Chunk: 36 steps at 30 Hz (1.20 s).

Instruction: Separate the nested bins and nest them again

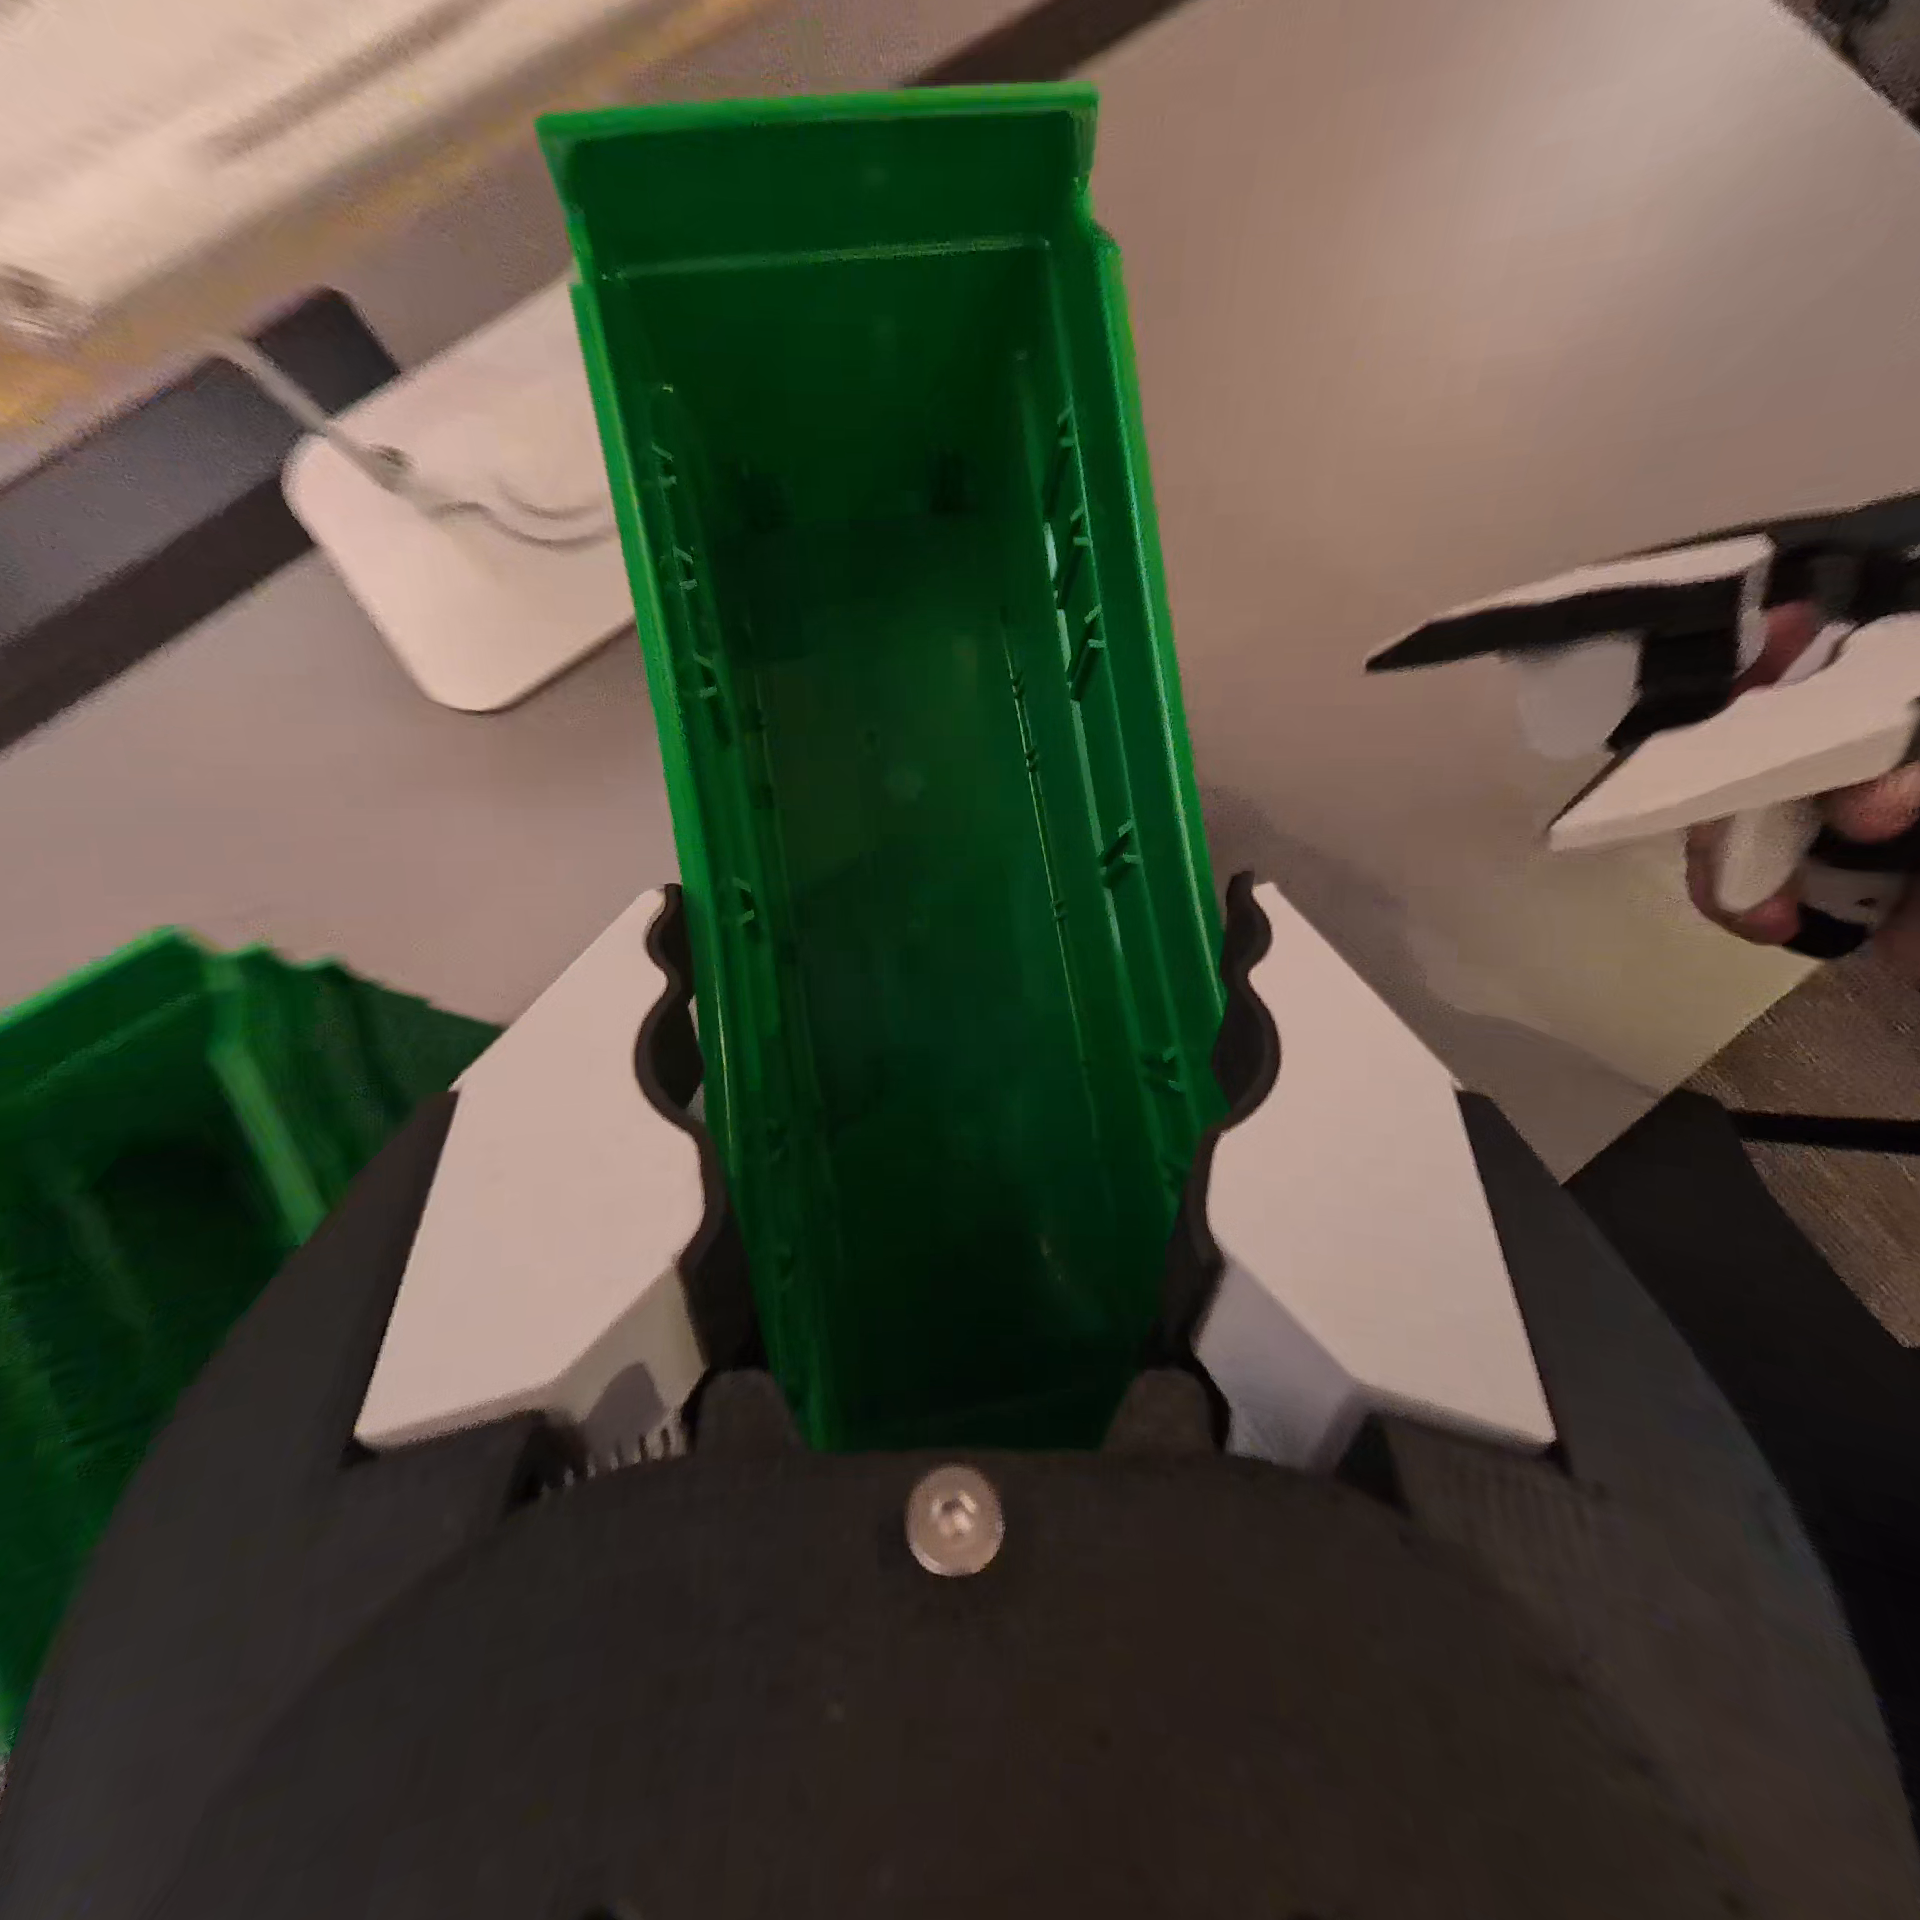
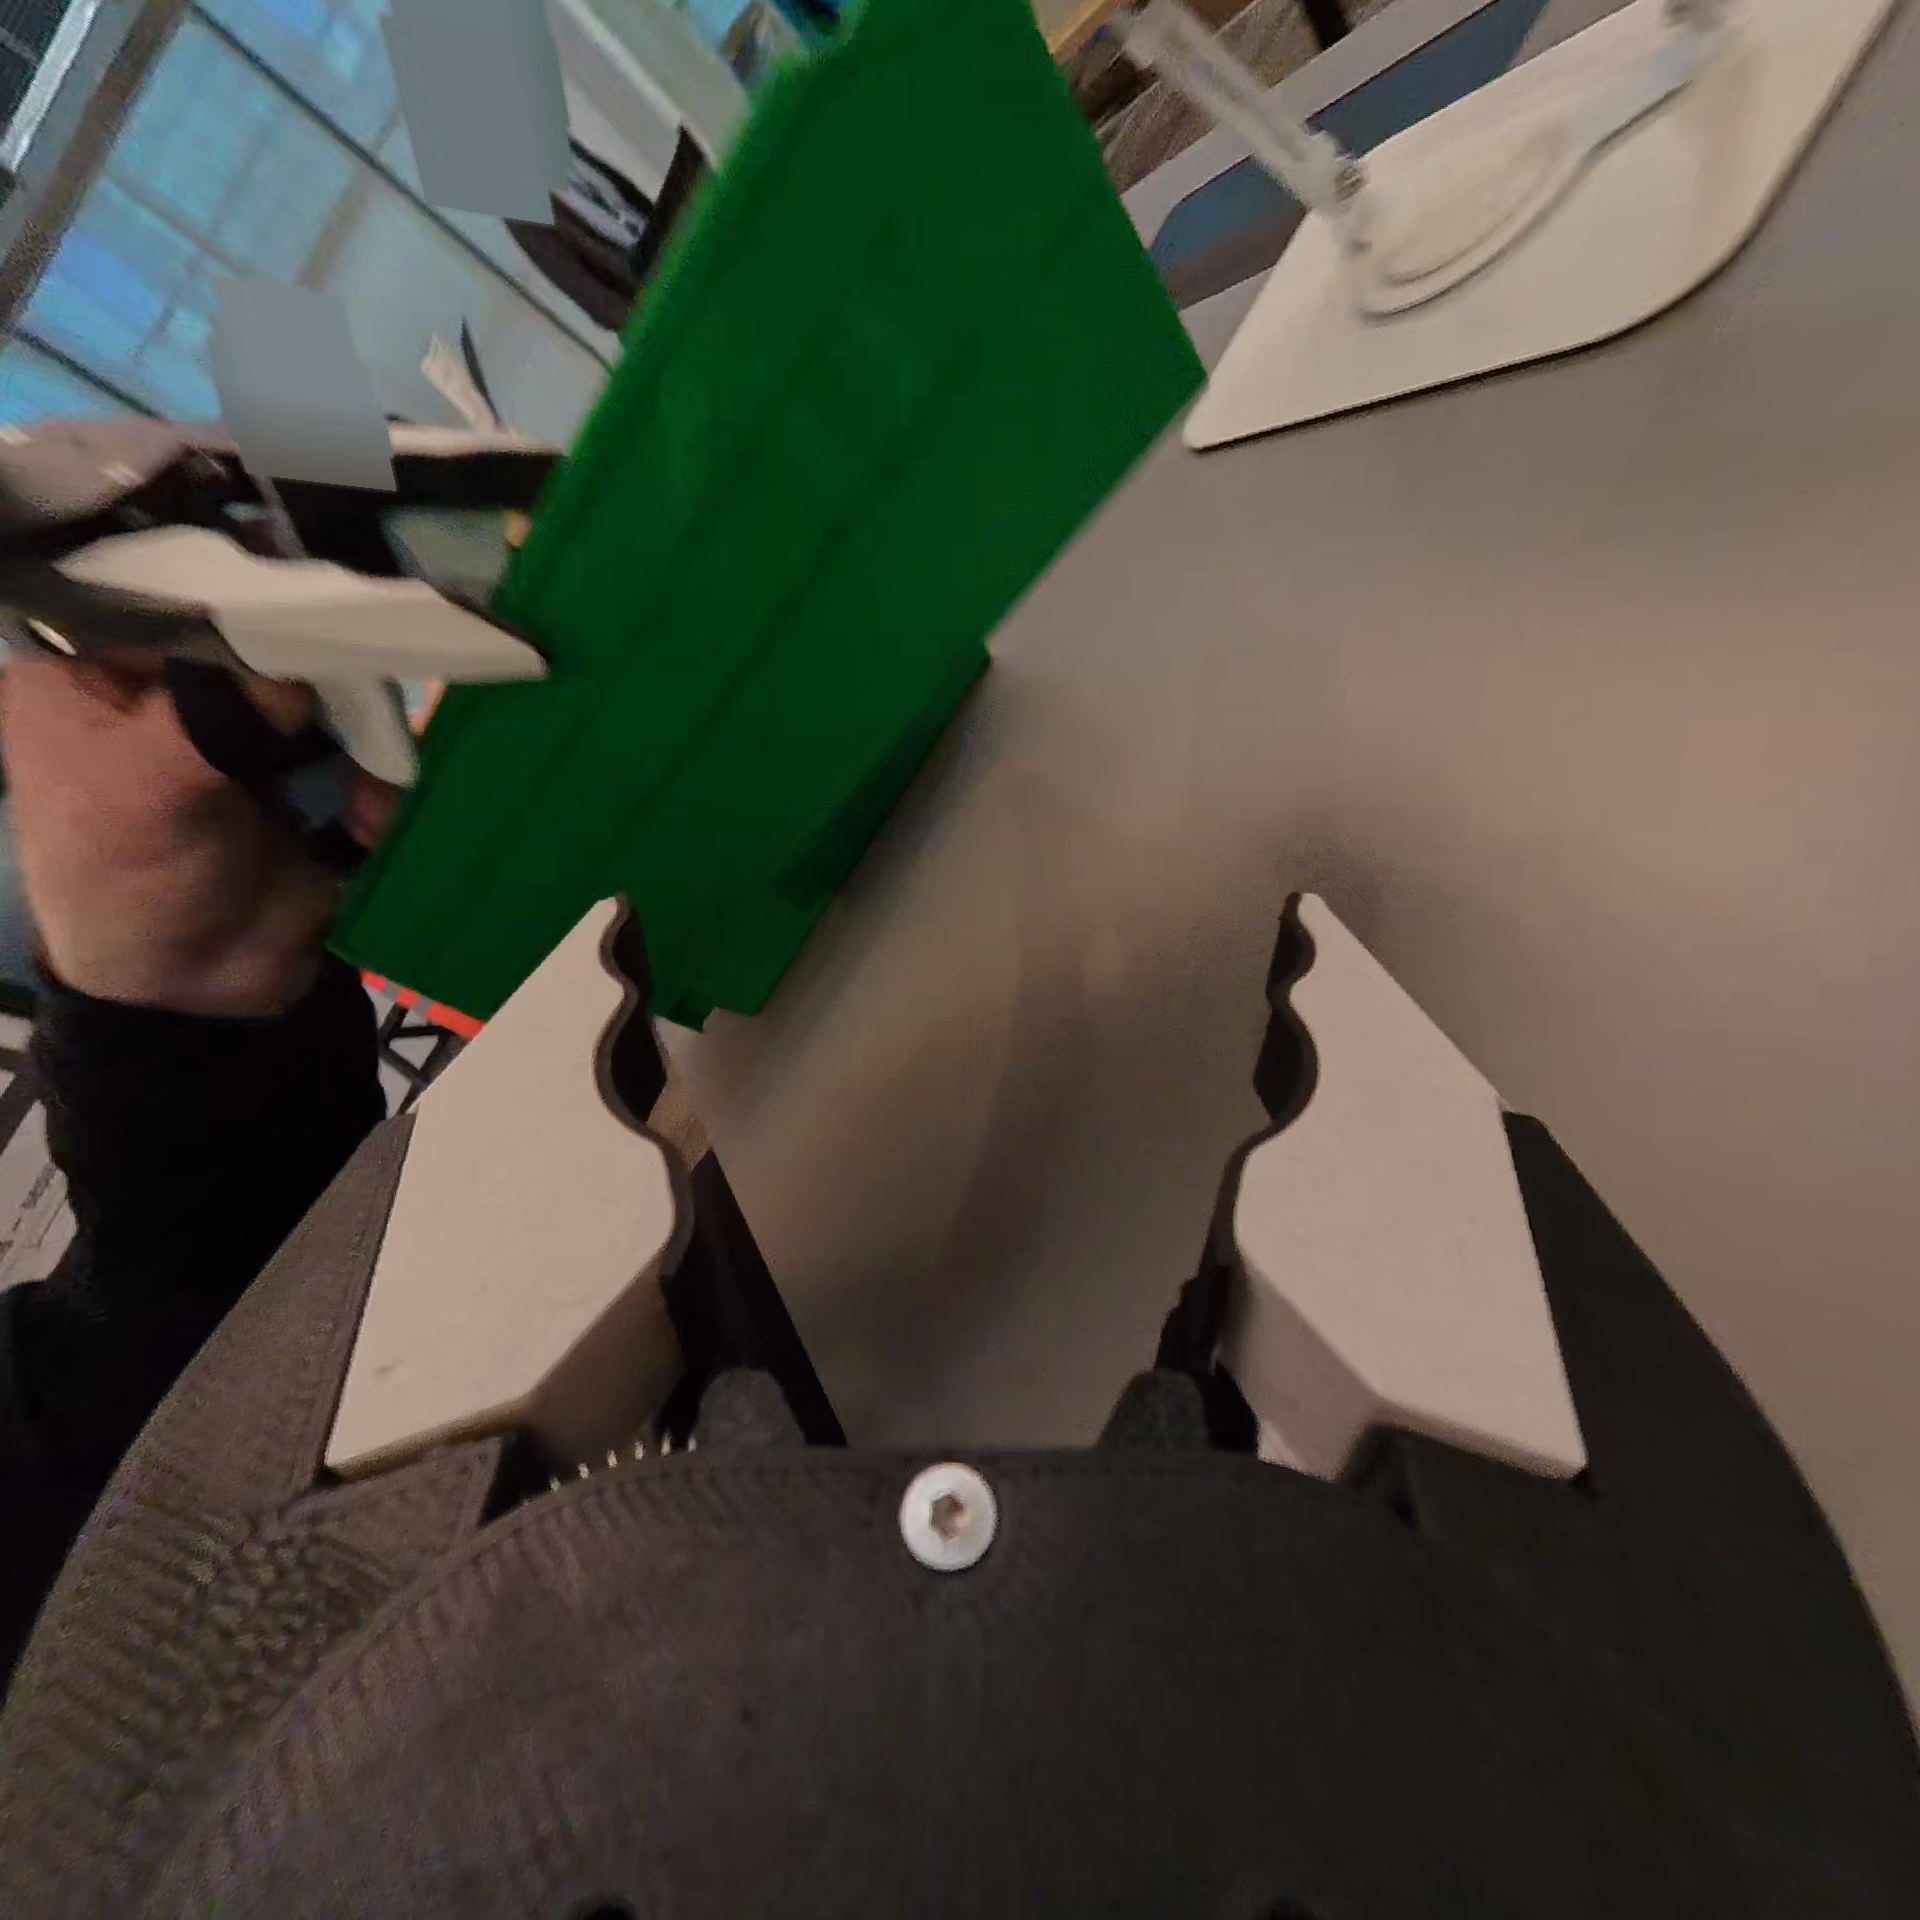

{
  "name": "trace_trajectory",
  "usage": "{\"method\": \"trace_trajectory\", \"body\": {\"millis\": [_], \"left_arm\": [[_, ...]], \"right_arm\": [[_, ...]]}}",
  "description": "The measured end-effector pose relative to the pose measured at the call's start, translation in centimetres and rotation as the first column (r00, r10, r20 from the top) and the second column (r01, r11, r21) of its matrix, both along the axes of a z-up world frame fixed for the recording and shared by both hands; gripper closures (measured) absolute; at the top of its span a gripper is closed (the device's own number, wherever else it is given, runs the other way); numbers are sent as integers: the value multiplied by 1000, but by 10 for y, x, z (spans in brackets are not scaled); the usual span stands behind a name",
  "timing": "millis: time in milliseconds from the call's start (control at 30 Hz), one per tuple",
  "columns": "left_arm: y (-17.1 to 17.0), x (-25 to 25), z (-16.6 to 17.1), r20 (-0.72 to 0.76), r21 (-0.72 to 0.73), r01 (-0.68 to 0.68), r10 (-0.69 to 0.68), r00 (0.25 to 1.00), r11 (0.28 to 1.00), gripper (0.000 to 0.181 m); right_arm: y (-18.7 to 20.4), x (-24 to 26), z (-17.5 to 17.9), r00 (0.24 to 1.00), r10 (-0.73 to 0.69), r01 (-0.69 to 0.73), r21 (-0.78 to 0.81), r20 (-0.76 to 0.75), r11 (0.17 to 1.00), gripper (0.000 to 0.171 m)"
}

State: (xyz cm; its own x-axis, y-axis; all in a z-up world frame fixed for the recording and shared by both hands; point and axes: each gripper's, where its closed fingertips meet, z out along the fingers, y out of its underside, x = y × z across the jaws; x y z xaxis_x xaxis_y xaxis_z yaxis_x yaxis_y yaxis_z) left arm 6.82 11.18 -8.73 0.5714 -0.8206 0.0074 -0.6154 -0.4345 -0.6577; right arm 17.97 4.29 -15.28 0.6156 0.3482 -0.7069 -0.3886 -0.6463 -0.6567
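My left gripper [image 1: 956, 914] is shut on a long green bin [image 1: 894, 665], gripping its side walls and holding it above the grey table with its open inside toward the camera. The same bin shows in the right wrist view [image 2: 790, 540] from its outer side, tilted in the air. More green bins [image 1: 156, 1195], nested in a stack, sit at the lower left on the table. My right gripper [image 2: 956, 925] is open and empty over the table, right of the held bin. It also shows in the left wrist view [image 1: 1475, 738] at the right, jaws apart.
A white rounded pad [image 1: 468, 540] with a clear stand lies on the grey table [image 1: 1403, 364] behind the bin; it also shows in the right wrist view [image 2: 1507, 239]. The table's edge and a floor [image 1: 1829, 1060] lie at the right. A hand and dark sleeve [image 2: 166, 987] hold the left gripper.
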Motion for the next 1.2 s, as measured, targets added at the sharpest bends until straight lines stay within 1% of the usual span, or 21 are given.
{"method": "trace_trajectory", "body": {"millis": [100,167,267,333,400,467,500,533,567,600,667,700,800,867,900,933,1000,1133,1200], "left_arm": [[-13,27,-45,7,-78,38,-37,999,996,81],[-20,40,-70,22,-126,46,-43,999,991,81],[-30,53,-100,53,-180,49,-40,998,982,80],[-36,59,-113,62,-193,52,-41,997,980,79],[-37,64,-114,87,-171,38,-24,996,985,76],[-39,66,-115,73,-153,36,-25,997,988,74],[-41,69,-113,77,-153,43,-32,997,987,76],[-43,72,-112,90,-159,47,-33,995,986,78],[-47,75,-110,102,-168,56,-40,994,984,84],[-53,79,-109,113,-190,74,-53,992,979,85],[-65,87,-109,138,-219,97,-67,988,971,81],[-68,89,-110,131,-222,103,-75,989,970,76],[-78,94,-109,146,-243,127,-94,985,962,69],[-88,98,-105,190,-290,160,-107,976,943,70],[-92,100,-103,213,-316,177,-112,971,932,69],[-96,101,-102,234,-338,191,-114,966,922,70],[-104,105,-99,274,-365,238,-141,951,900,70],[-112,105,-91,345,-394,291,-153,926,872,76],[-112,97,-86,356,-387,297,-155,921,873,78]], "right_arm": [[-6,25,-4,998,-57,57,-9,-7,998,56],[-5,32,-3,997,-73,73,-10,-11,997,59],[0,27,-4,998,-69,69,-10,10,998,63],[4,22,-10,997,-69,70,-29,32,997,66],[10,24,-13,994,-103,104,-34,47,994,69],[16,26,-18,988,-123,128,-48,92,991,69],[18,26,-20,987,-123,129,-56,101,990,70],[21,26,-22,987,-120,127,-66,106,990,71],[23,26,-24,985,-118,129,-80,124,988,73],[25,26,-28,981,-114,130,-97,158,987,75],[29,30,-38,966,-99,133,-129,241,983,81],[32,32,-42,957,-96,137,-136,273,981,87],[37,45,-54,920,-67,139,-164,385,977,114],[40,55,-59,886,-45,141,-176,461,974,128],[41,59,-60,875,-30,135,-185,484,973,139],[42,62,-61,864,-9,124,-195,504,973,146],[43,67,-61,845,29,107,-223,534,969,152],[44,76,-62,807,105,74,-276,581,958,160],[43,84,-65,782,131,66,-289,610,955,163]]}}
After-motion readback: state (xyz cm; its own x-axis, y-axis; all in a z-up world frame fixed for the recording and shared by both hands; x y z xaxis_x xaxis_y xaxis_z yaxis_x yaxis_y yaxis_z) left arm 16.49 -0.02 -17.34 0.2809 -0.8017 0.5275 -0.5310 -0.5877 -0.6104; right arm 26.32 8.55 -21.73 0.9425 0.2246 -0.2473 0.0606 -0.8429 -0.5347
